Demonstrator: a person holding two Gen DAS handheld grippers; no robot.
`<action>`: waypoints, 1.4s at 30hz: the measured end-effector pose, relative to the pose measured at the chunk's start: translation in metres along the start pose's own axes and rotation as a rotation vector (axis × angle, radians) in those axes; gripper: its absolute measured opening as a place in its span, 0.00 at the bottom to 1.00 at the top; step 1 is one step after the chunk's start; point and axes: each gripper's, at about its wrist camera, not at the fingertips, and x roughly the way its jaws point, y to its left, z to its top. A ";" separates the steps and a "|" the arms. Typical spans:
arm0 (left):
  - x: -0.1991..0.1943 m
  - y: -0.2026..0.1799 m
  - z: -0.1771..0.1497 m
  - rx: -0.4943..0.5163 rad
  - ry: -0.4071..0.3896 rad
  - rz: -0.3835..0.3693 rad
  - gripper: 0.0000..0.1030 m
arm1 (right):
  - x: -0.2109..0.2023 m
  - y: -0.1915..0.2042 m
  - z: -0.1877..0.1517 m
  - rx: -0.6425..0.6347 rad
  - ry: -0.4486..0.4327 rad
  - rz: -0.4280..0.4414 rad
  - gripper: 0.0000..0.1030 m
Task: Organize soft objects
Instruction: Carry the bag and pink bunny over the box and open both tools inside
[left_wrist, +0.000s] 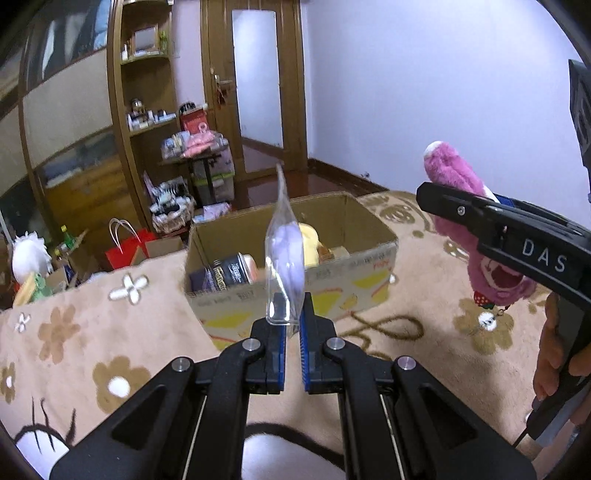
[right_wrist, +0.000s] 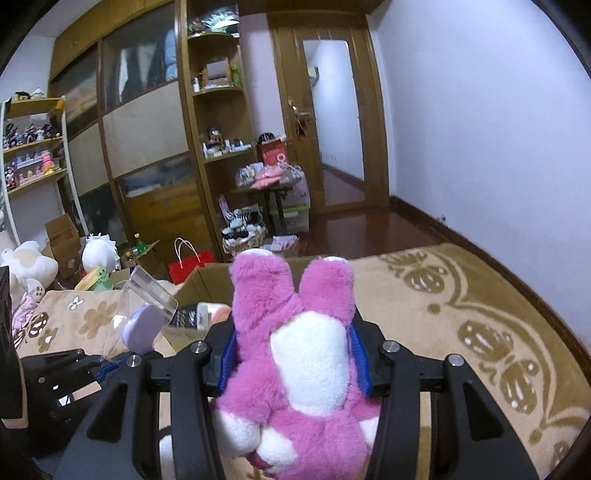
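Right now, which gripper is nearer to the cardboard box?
Left. The left gripper, holding a clear bag, sits just in front of the cardboard box; the right gripper, holding the pink plush, hangs off to its right.

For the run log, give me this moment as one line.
left tool: shut on clear pouch | right tool: shut on pink plush | cardboard box: open

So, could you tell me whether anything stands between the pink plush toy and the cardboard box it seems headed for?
Nothing visible blocks it. The right gripper holds the pink plush toy in the air, off to the right of the open-topped cardboard box. The clear bag in the left gripper hangs in front of the box, not between them.
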 end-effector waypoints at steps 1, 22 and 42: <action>-0.001 0.002 0.003 0.000 -0.013 -0.009 0.05 | 0.000 0.002 0.003 -0.010 -0.009 0.001 0.51; 0.034 0.034 0.080 -0.038 -0.086 -0.009 0.06 | 0.041 0.018 0.057 -0.118 -0.054 0.013 0.51; 0.115 0.043 0.071 -0.066 0.053 -0.032 0.07 | 0.130 -0.002 0.035 -0.035 0.059 0.101 0.52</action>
